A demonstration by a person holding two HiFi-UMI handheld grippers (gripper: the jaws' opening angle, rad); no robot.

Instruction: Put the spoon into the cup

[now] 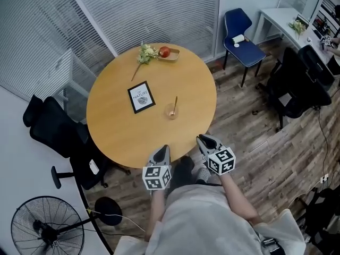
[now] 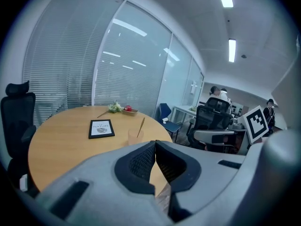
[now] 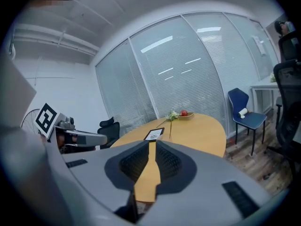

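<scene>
Where the spoon (image 1: 175, 104) is: already standing in the cup (image 1: 171, 111), its handle leaning up and out past the rim toward the far side of the table (image 1: 117, 137).
Cup: upright on the bare wood, right of the framed card (image 1: 141, 97) and well apart from the tray (image 1: 169, 54) holding the red fruit at the far edge.
Left gripper (image 1: 163, 151): mine, held at the near edge of the table, well short of the cup; its pads (image 2: 141, 161) meet at the tips and nothing sits between them.
Right gripper (image 1: 205, 141): also at the near edge, just beside the left one; its pads (image 3: 167, 161) are drawn in to a thin slit, and I see only tabletop through it, no object.
Done: by my reading, the whole placement, since the spoon rests inside the cup and neither of my grippers touches it.
Left: nothing that the task asks for, as far as I can judge; at most I pull both grippers clear.
Risk: the spoon leans on the rim, so I would guess a knock to the table could tip the light cup.
Unsure: from here I cannot see the spoon's bowl inside the cup.
</scene>
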